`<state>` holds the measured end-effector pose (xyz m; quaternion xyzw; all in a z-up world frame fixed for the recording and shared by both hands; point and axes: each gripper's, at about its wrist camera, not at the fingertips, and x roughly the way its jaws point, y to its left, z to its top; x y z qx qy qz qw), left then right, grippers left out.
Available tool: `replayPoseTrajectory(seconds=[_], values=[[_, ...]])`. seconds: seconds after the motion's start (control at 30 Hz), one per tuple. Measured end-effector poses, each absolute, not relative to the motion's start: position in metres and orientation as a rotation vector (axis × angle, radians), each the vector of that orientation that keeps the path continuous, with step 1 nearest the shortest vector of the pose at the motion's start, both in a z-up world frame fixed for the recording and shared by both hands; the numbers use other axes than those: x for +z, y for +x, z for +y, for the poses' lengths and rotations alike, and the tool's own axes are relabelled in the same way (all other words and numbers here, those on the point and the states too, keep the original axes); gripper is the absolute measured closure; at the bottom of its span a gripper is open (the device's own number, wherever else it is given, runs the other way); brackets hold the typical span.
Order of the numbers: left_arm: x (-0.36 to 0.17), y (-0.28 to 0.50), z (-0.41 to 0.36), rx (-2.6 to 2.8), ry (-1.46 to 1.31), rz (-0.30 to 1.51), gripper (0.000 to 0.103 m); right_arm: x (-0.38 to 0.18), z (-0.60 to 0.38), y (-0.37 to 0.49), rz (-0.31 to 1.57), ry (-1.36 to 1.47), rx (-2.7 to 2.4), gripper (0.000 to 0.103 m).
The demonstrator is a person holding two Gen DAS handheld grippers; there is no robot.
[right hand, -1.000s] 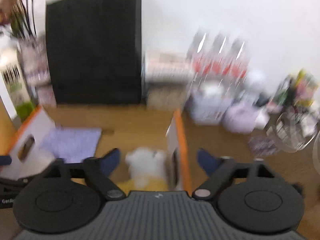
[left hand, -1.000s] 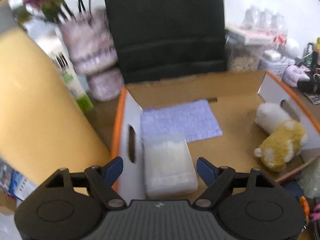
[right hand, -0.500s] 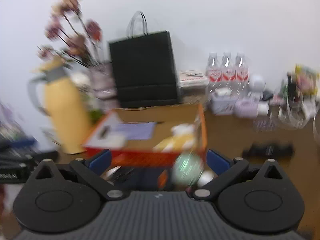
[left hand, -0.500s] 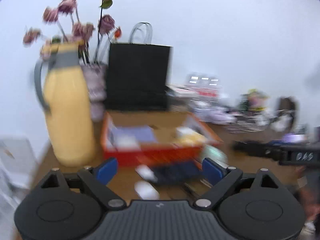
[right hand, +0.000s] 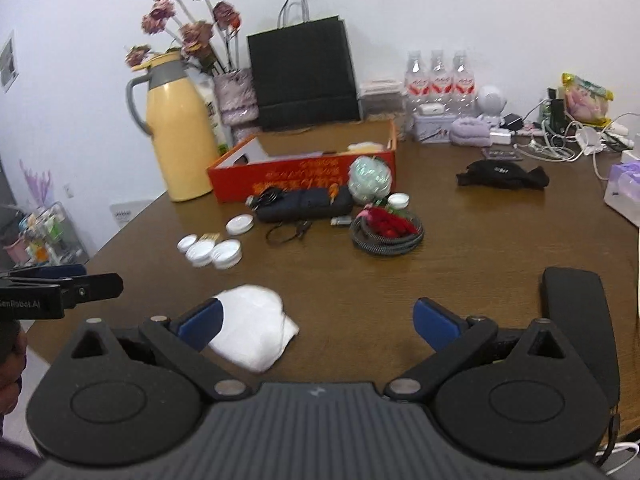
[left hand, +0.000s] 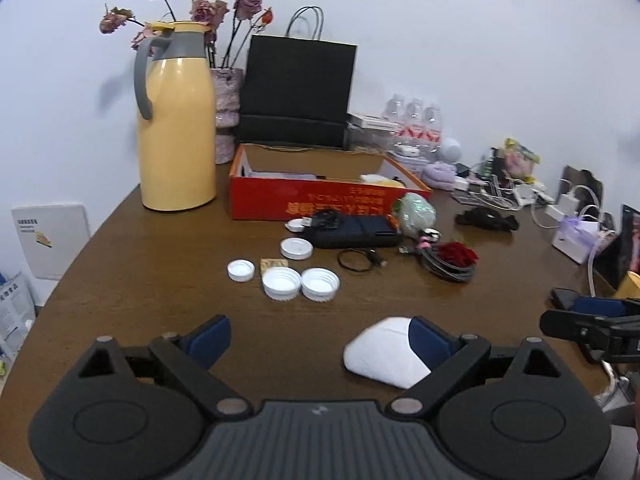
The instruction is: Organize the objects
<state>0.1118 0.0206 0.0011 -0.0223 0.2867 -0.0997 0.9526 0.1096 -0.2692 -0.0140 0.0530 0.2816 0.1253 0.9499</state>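
Nearby, white pouch (left hand: 383, 351) lies beside empty, wide-apart left gripper (left hand: 318, 338); right gripper (right hand: 316, 322) likewise apart

A cluttered home or office corner is showing here: a brown wooden table (left hand: 160, 264) is carrying a yellow thermos jug (left hand: 176, 120), dried roses (left hand: 200, 4), water bottles (right hand: 438, 76) and charger cables (right hand: 560, 144) against a white wall.
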Motion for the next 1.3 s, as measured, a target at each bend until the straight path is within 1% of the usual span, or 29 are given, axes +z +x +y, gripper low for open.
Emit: replayPoseTrajectory(seconds=[0.03,0.1,0.17,0.2,0.23,0.3,0.33,0.4,0.43,0.47,0.57,0.63,0.67,0.73,0.8,0.83,0.97,1.1,1.2,1.3], values=[[0.000,0.116,0.018,-0.208,-0.038,0.573,0.008,-0.015,-0.268,0.111,0.556,0.099,0.244,0.000],[-0.005,0.127,0.011,-0.236,-0.009,0.557,0.008,-0.017,-0.265,0.115,0.509,0.071,0.228,0.009],[-0.009,0.144,0.006,-0.281,0.019,0.526,0.008,-0.020,-0.260,0.133,0.491,0.051,0.238,0.025],[-0.012,0.158,0.004,-0.304,0.029,0.508,0.009,-0.022,-0.258,0.145,0.491,0.052,0.241,0.029],[-0.015,0.179,0.003,-0.324,0.039,0.504,0.009,-0.025,-0.256,0.159,0.489,0.056,0.243,0.036],[-0.019,0.219,-0.001,-0.355,0.070,0.505,0.015,-0.031,-0.250,0.193,0.496,0.047,0.238,0.044],[-0.022,0.240,-0.004,-0.370,0.087,0.507,0.021,-0.033,-0.246,0.211,0.496,0.041,0.237,0.049],[-0.026,0.283,-0.009,-0.392,0.110,0.533,0.030,-0.036,-0.238,0.247,0.495,0.029,0.249,0.055],[-0.030,0.304,-0.011,-0.392,0.114,0.562,0.040,-0.038,-0.234,0.265,0.498,0.027,0.249,0.058],[-0.035,0.324,-0.015,-0.397,0.112,0.589,0.049,-0.040,-0.230,0.284,0.501,0.020,0.246,0.059],[-0.047,0.359,-0.016,-0.429,0.074,0.622,0.048,-0.049,-0.218,0.325,0.515,-0.010,0.228,0.065],[-0.055,0.371,-0.017,-0.437,0.074,0.615,0.049,-0.059,-0.211,0.345,0.530,-0.038,0.210,0.066],[-0.058,0.372,-0.018,-0.442,0.070,0.621,0.054,-0.065,-0.210,0.352,0.544,-0.041,0.210,0.074],[-0.064,0.374,-0.020,-0.458,0.072,0.621,0.056,-0.079,-0.211,0.363,0.580,-0.020,0.226,0.085],[-0.064,0.370,-0.022,-0.457,0.093,0.608,0.056,-0.081,-0.210,0.361,0.565,-0.026,0.221,0.088],[-0.064,0.368,-0.022,-0.456,0.097,0.605,0.057,-0.080,-0.209,0.360,0.558,-0.029,0.225,0.091],[-0.060,0.363,-0.025,-0.445,0.108,0.595,0.057,-0.083,-0.208,0.359,0.543,-0.035,0.231,0.091],[-0.039,0.347,-0.022,-0.390,0.083,0.559,0.057,-0.070,-0.213,0.347,0.524,0.017,0.235,0.091],[-0.012,0.307,-0.010,-0.367,0.062,0.505,0.058,-0.045,-0.219,0.304,0.470,0.012,0.252,0.091],[0.007,0.251,0.000,-0.326,0.043,0.470,0.057,-0.025,-0.229,0.254,0.437,0.041,0.282,0.091]])
